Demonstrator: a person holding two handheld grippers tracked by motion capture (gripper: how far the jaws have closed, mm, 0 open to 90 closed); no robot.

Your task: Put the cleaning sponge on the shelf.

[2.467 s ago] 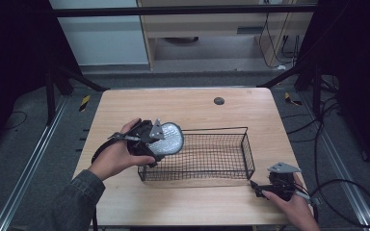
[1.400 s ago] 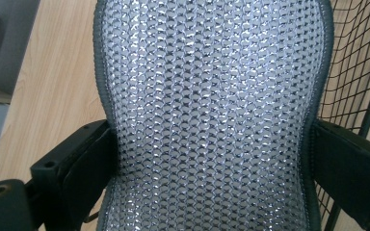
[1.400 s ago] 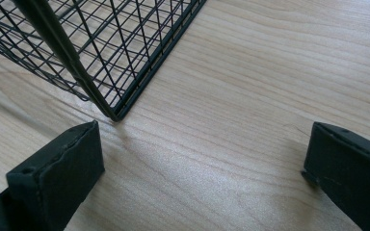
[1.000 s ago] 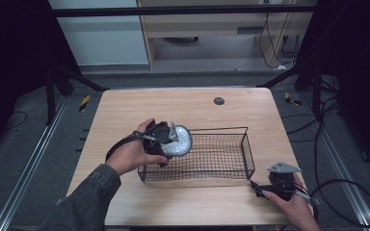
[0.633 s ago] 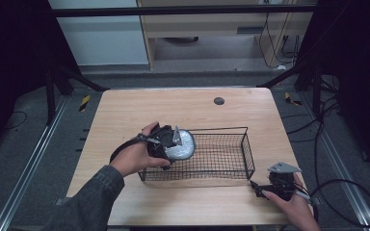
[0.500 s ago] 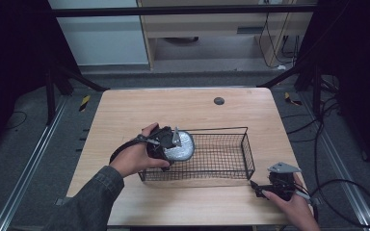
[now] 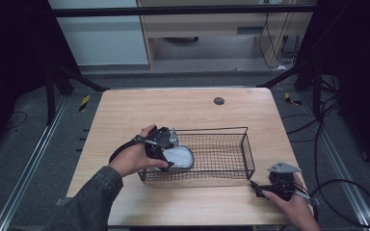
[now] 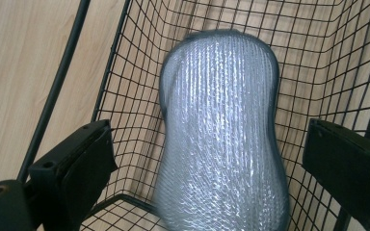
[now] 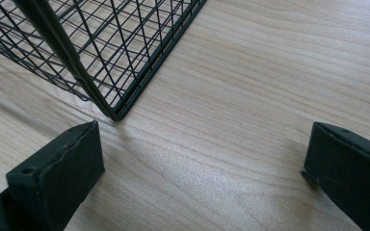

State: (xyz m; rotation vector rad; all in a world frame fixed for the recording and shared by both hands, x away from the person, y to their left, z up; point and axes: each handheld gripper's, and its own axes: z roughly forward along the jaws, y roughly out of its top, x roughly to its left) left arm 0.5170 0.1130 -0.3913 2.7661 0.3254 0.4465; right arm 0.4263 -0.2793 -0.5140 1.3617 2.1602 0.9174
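Item: silvery ribbed pad [image 8: 224, 134], waisted outline, lying inside the black wire basket [image 7: 231, 166] at its left end. Left gripper [image 8: 212, 166]: jaws spread wide either side of the pad, not touching it. Right gripper [image 9: 200, 168]: jaws apart, nothing between them, over bare wooden table [image 9: 270, 72] just beside the basket's corner. Risk, judged: withdrawing the left jaws could snag the mesh and drag the basket. Unclear: pad's material and underside; its near end is cut off.

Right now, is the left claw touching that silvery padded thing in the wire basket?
Apart. The left gripper view shows the left claw wide open, with basket mesh visible between each jaw and the silvery pad.
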